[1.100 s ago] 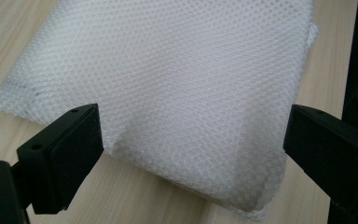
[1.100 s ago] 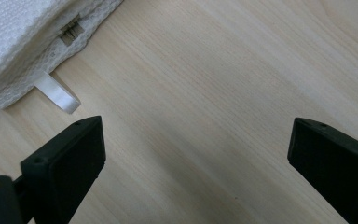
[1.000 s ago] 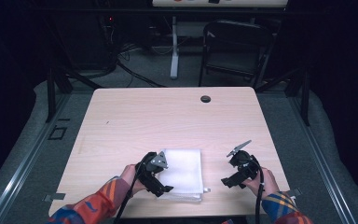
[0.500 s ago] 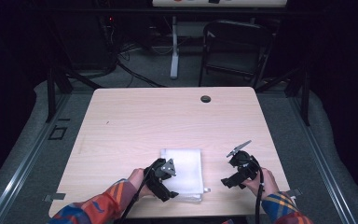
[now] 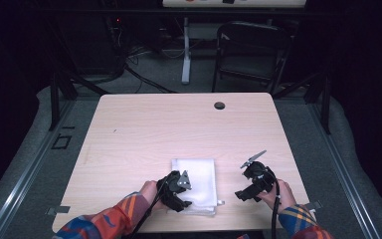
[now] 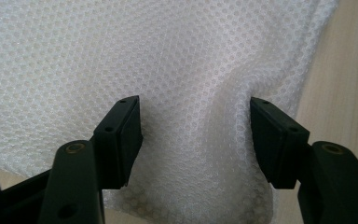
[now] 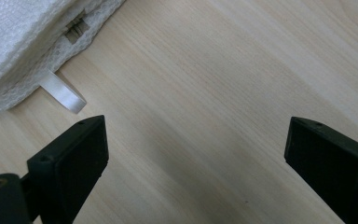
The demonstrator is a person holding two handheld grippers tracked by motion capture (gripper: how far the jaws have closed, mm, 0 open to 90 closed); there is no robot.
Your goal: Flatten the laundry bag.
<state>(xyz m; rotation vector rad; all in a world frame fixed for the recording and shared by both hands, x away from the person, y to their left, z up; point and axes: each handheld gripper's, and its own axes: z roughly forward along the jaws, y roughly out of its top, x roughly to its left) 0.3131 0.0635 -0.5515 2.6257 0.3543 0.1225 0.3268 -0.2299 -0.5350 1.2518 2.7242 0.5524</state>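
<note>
While the white mesh cloth point(image 6: 177, 79) lies bunched into a ridge between your left gripper point(image 6: 196, 135) jaws, those jaws have just been closing on it and both pads now touch the fabric, so you are pinching the fold at the cloth's near left corner. Off to its right, your right gripper point(image 7: 196, 158) hangs wide open over bare table point(image 7: 242, 84), the cloth's loop tab point(image 7: 63, 93) just ahead of its left jaw.
</note>
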